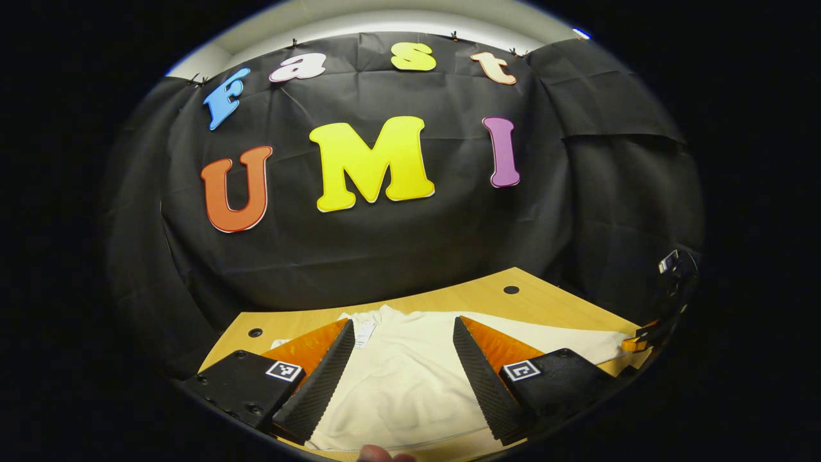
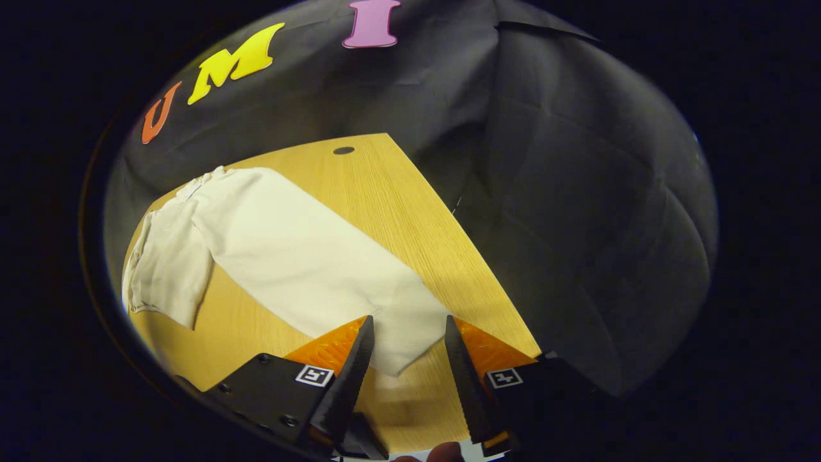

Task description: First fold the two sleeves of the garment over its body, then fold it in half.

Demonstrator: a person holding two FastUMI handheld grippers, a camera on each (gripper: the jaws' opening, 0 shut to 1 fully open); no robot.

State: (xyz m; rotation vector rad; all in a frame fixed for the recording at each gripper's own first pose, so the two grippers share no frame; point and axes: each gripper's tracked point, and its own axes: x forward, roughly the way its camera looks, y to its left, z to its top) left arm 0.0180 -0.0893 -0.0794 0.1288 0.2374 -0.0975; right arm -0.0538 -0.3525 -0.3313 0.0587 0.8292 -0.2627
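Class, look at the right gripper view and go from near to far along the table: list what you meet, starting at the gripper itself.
right gripper with open fingers → sleeve end of the cream garment → garment's body → bare wooden table → round hole in the tabletop → black cloth wall

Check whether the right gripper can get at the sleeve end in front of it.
Probably yes: the right gripper is open, the sleeve lies flat on the table, its end sits between the fingers, and nothing blocks it.
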